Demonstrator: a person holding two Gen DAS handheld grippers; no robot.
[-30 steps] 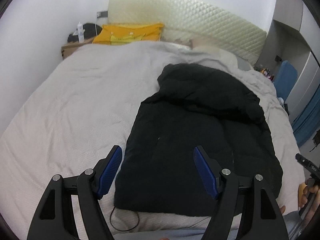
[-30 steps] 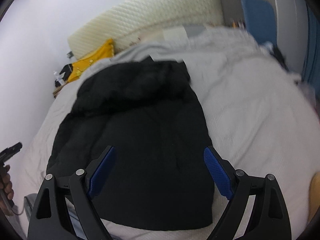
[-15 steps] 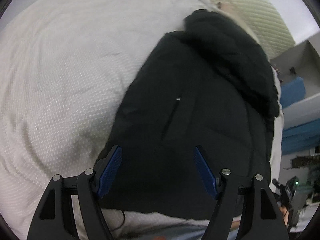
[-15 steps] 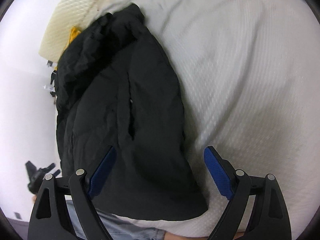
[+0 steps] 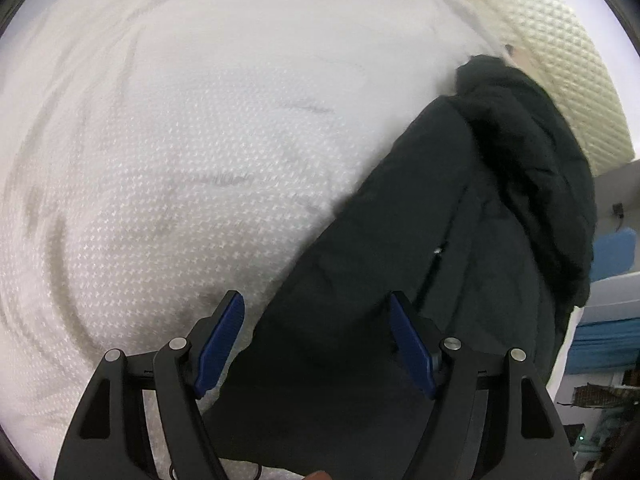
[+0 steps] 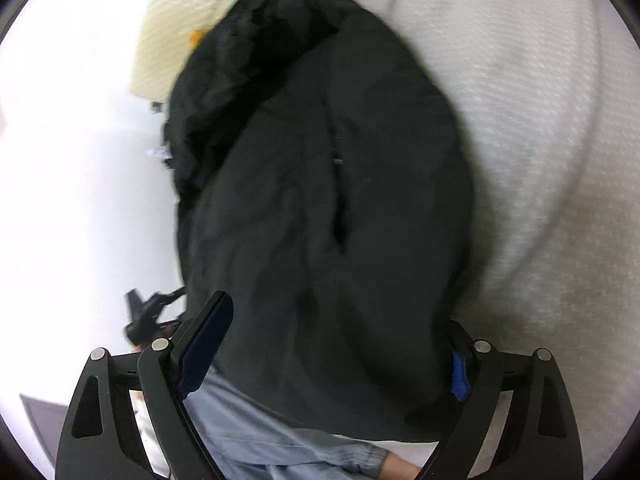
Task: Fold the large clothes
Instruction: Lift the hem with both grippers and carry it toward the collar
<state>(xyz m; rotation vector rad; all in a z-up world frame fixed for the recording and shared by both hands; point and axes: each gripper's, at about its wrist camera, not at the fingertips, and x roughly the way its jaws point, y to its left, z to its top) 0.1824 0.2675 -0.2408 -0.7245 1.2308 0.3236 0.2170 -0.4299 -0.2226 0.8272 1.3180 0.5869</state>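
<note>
Nearing black jacket (image 5: 420, 280), 2 grippers lower

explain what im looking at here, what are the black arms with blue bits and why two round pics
Each round picture comes from a fisheye camera on a hand-held claw; a person carries one in each hand. The black arms with blue pads are the claw fingers. One picture looks along the left claw, the other along the right claw. A black jacket lies on a bed with a white cover. Both claws are open at its near hem; neither holds anything yet.
</note>
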